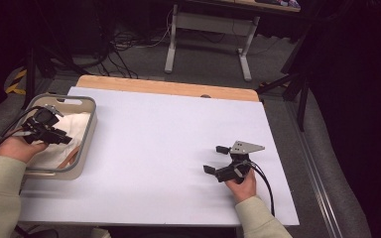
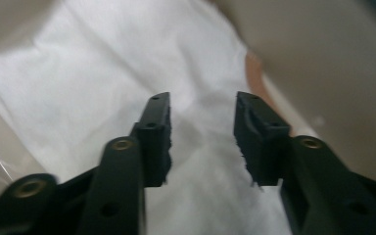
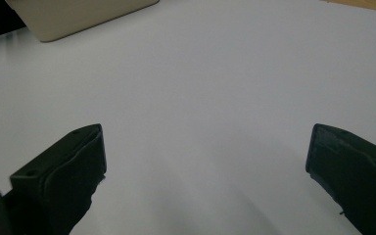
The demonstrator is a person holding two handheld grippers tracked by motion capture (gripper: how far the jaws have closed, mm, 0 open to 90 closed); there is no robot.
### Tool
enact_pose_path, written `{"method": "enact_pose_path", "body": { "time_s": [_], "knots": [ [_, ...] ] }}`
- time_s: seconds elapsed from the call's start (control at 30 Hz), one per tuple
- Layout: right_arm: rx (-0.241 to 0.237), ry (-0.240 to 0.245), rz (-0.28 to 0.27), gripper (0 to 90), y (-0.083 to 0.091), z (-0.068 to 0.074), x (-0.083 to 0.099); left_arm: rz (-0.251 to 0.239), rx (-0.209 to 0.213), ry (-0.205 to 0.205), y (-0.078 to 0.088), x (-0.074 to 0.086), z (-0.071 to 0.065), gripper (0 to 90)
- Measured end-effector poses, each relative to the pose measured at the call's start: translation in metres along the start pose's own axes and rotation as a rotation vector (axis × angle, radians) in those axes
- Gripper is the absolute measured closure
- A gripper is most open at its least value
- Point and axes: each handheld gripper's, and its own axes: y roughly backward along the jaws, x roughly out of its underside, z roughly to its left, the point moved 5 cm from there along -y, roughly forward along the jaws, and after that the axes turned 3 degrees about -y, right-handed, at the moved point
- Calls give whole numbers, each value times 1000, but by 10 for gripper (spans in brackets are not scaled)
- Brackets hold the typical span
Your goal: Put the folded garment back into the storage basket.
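Across the white table [image 1: 154, 144], the beige basket [image 1: 90, 128] sits at the left edge, well apart from the right gripper [image 1: 216, 158], which rests on bare tabletop with its jaws spread wide and nothing between them. Inside the basket lies a white cloth [image 1: 72, 130], with an orange-brown strip [image 2: 255, 78] showing along its edge. Just above the cloth hangs the left gripper [image 2: 203, 132], jaws parted, pinching nothing.

The high view looks forward and down over the whole table [image 1: 168, 148] from the person's side. The left gripper view peers close into the basket [image 1: 87, 130] at the white cloth [image 2: 127, 63]. The right gripper view skims low across the table [image 3: 215, 73]; the basket's corner [image 3: 78, 19], far off, is shared with the high view.
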Motion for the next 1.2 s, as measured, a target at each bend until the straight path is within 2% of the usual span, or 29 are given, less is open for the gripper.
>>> {"method": "enact_pose_path", "body": {
  "time_s": [0.1,0.2,0.27,0.43,0.6,0.77,0.87,0.93,1.1,1.2],
  "knots": [
    [-3,2,1,20,0,0,0,-85,-30,-2,12,-8,-8,418],
    [-6,3,2,20,0,1,0,-165,-37,-10,23,-15,-20,319],
    [-8,3,1,20,0,1,0,-200,-51,-19,30,-18,-27,251],
    [-8,6,-3,20,0,1,-1,-276,-63,-40,42,-23,-44,163],
    [-5,9,-5,19,1,1,-1,-373,-57,-73,57,-27,-67,111],
    [-4,17,-9,17,1,2,-1,-435,-32,-100,63,-30,-91,85],
    [-3,24,-11,17,2,3,-2,-470,-2,-127,65,-33,-105,64],
    [-3,25,-11,17,2,3,-2,-497,26,-142,65,-35,-114,60],
    [-6,31,-13,17,2,4,-2,-573,88,-143,65,-39,-131,55],
    [-8,34,-16,17,2,5,-3,-601,125,-156,61,-43,-143,54]
  ]
}}
